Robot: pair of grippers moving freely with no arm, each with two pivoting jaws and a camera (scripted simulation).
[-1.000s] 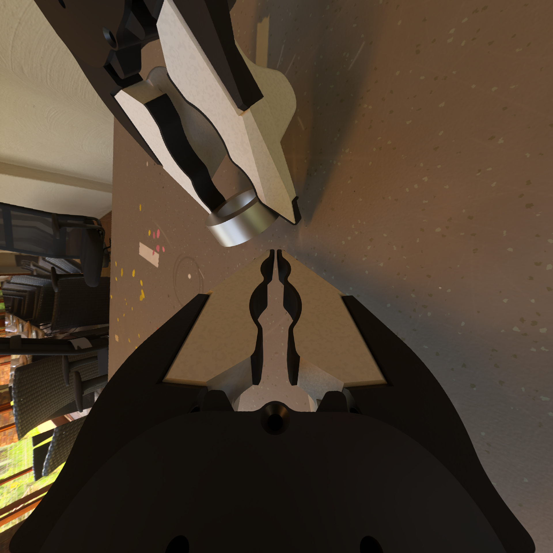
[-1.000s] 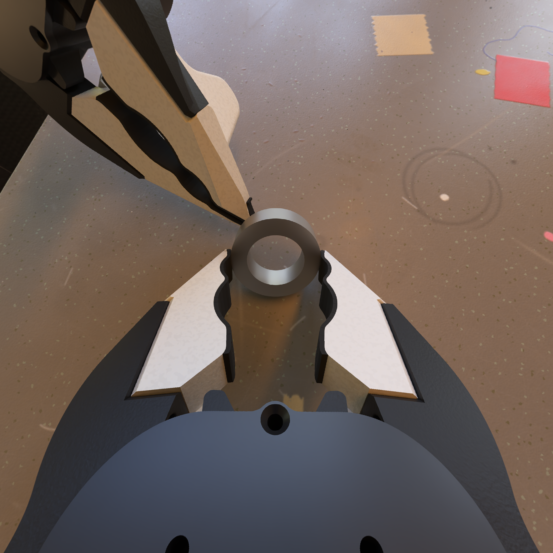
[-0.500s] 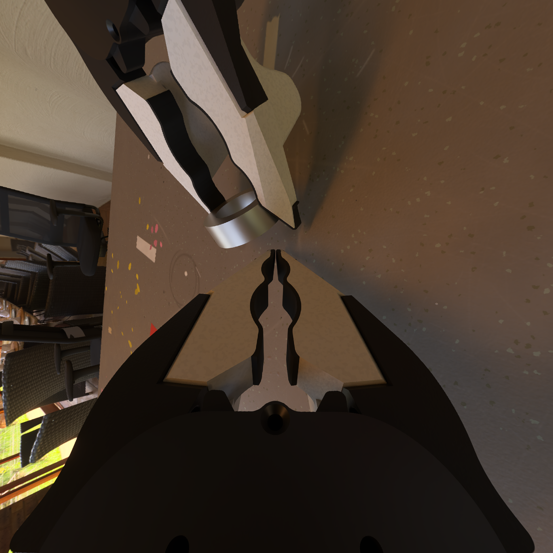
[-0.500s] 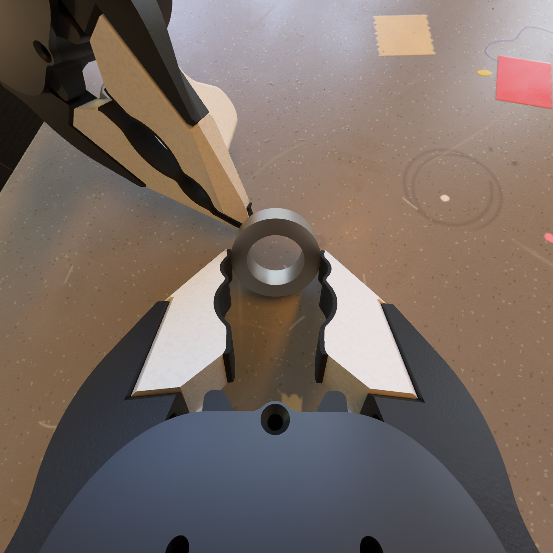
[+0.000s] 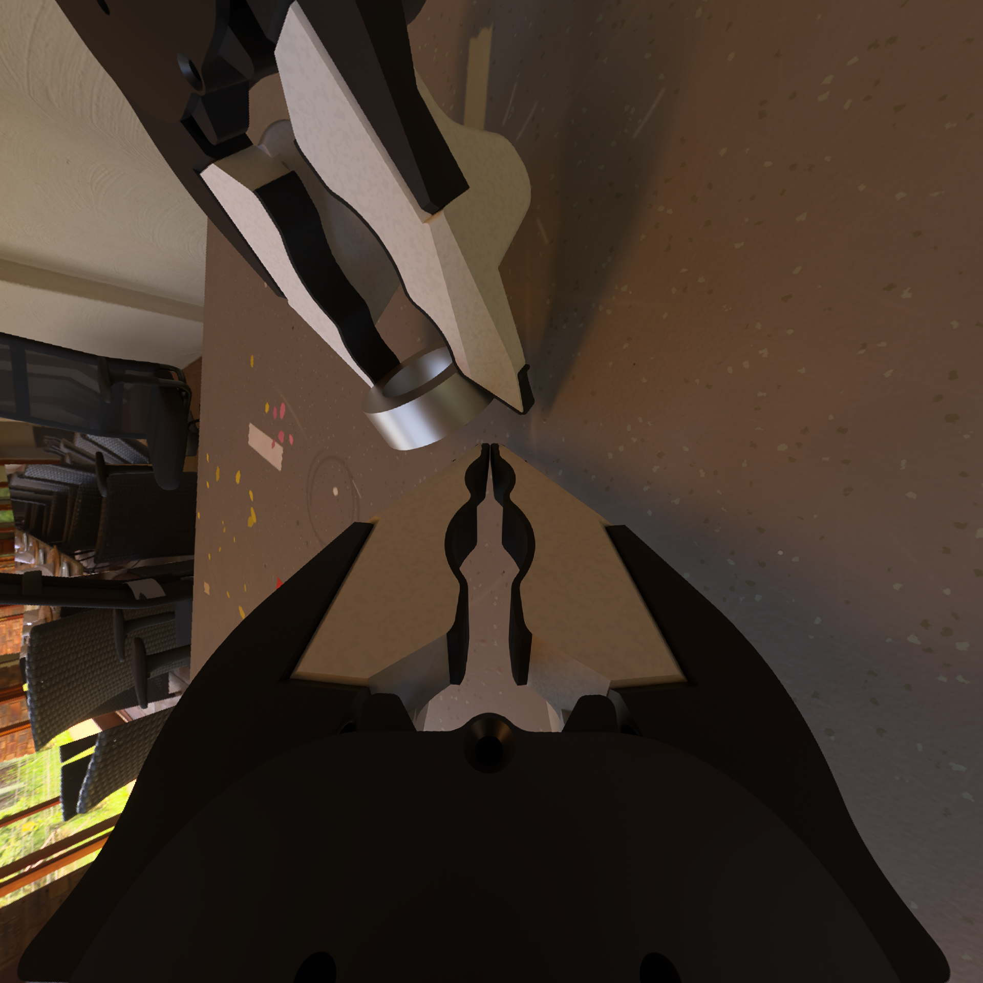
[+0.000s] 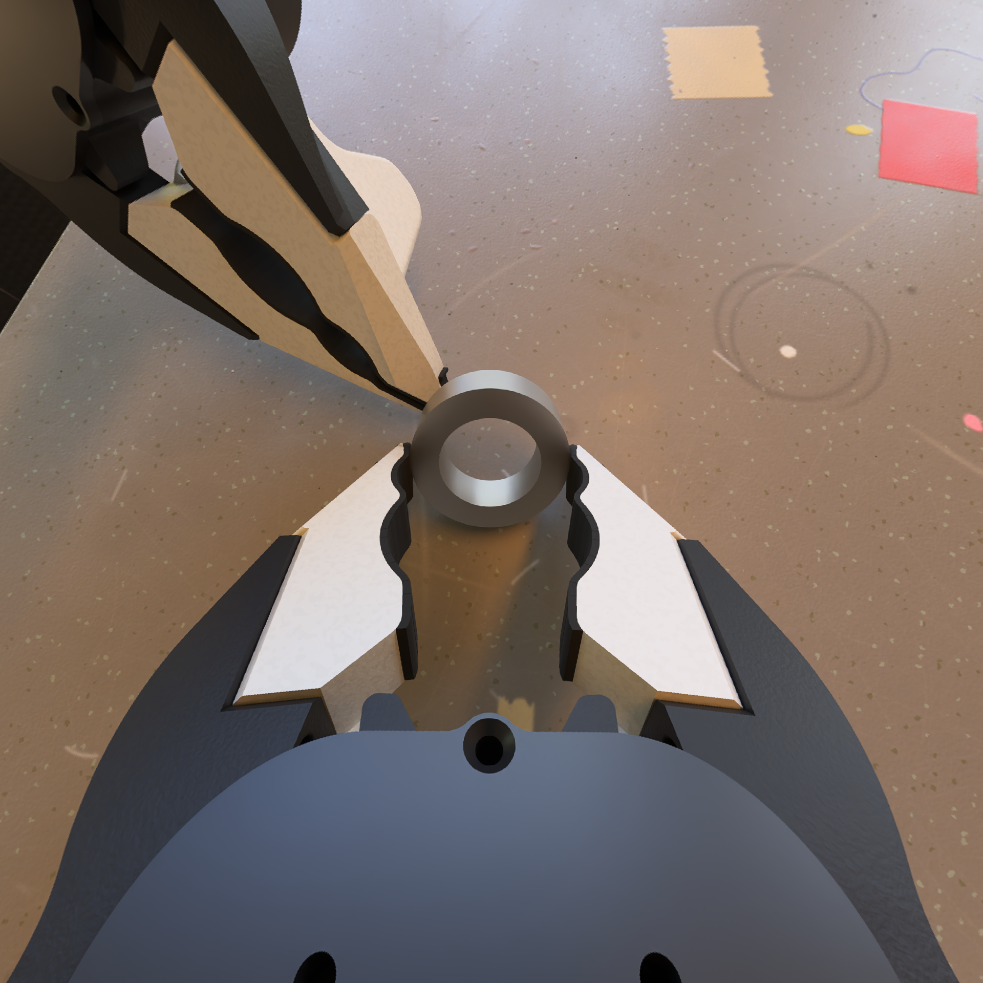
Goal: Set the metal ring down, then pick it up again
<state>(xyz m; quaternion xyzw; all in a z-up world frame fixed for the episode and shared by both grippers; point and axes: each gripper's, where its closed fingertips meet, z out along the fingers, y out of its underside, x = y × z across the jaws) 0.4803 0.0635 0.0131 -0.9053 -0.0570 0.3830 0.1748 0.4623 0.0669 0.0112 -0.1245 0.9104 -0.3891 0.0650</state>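
Your right tool (image 6: 488, 461) clenched short grey metal ring (image 6: 488, 448) at tips, low over speckled brown bench (image 6: 691, 478) for set-down; left tool (image 5: 489, 451) pinched empty, clear.

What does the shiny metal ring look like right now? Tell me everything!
The metal ring is a short, thick-walled band of smooth grey metal with a round open hole, bright where light hits its side. The right gripper clamps it between its black fingertips, pressing on opposite sides of the outer wall. It sits just over the speckled brown table; whether it touches the table cannot be told. The shut left gripper points its tip close beside it.
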